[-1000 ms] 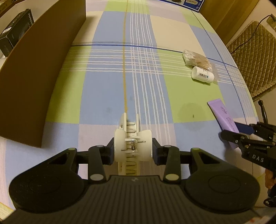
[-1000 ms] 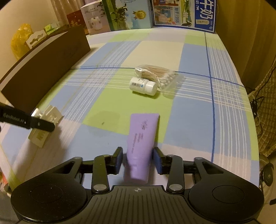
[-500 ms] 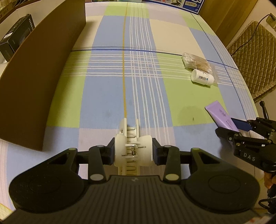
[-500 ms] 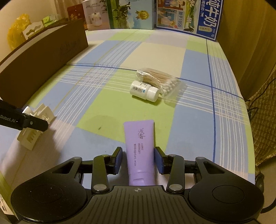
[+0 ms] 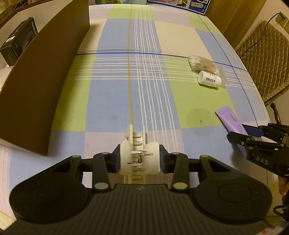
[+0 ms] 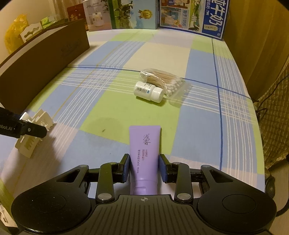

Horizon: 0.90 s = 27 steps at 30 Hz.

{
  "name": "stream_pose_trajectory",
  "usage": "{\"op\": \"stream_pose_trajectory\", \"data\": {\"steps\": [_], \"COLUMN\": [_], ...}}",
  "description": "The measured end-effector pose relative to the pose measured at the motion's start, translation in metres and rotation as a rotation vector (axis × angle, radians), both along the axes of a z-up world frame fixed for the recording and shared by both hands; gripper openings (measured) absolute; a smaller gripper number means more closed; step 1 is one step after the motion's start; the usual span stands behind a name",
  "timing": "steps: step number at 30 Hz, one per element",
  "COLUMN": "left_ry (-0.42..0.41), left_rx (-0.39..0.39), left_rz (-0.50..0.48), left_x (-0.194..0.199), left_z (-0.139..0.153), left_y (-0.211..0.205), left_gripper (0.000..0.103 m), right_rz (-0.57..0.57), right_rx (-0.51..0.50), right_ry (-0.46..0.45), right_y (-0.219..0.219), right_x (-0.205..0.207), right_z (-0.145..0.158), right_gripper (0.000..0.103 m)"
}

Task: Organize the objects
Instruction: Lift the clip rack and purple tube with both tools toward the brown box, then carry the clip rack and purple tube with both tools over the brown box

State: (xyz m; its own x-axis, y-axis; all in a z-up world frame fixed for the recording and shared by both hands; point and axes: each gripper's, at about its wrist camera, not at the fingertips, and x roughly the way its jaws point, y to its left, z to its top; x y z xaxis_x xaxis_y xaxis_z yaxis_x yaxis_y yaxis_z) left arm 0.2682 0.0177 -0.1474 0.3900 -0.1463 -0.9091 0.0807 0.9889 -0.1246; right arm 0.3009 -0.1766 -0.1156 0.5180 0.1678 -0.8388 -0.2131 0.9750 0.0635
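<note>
Your left gripper (image 5: pixel 139 160) has the white hair clip (image 5: pixel 139 157) squarely between its fingers, both pads pressed on the clip's wings: clamped on it. The clip's toothed end sticks out forward over the plaid tablecloth (image 5: pixel 126 94).

Your right gripper (image 6: pixel 144 168) straddles the purple tube (image 6: pixel 144 150) near its cap end; the tube points straight ahead, flat end away from you. The pads sit right at the tube's sides and look to be touching, so closed on it (no visible squeeze on the tube, though).

Room, biggest first:
- Tablecloth: wide bare stretch ahead of both grippers, up to the printed cartons (image 6: pixel 162 14) at the far edge.
- Brown box (image 5: pixel 39 81): long wall along the left side, near your left gripper, well apart from the right one.
- Right table edge runs close to your right gripper; quilted chair (image 5: pixel 265 59) just past it.
- Bag of cotton swabs (image 6: pixel 164 81) mid-table, ahead of the tube, well apart from it.
- White pill bottle (image 6: pixel 149 91) lying on its side, touching the bag's near edge.

From the right wrist view, the clip sits at far left under your left gripper's finger (image 6: pixel 30 129), well apart from the tube.
</note>
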Motion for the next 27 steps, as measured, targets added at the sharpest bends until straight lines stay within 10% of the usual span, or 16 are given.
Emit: {"op": "stream_pose_trajectory", "data": {"steps": [27], "left_ry": [-0.181], "left_rx": [-0.09], "left_rz": [-0.002], "left_x": [-0.019], "left_z": [0.084], "left_y": [0.026], "left_gripper": [0.035], "right_rz": [0.012], "right_rx": [0.241], "right_ry": [-0.077], "right_y": [0.033], "right_x": [0.0], "right_z": [0.068], "right_gripper": [0.031]}}
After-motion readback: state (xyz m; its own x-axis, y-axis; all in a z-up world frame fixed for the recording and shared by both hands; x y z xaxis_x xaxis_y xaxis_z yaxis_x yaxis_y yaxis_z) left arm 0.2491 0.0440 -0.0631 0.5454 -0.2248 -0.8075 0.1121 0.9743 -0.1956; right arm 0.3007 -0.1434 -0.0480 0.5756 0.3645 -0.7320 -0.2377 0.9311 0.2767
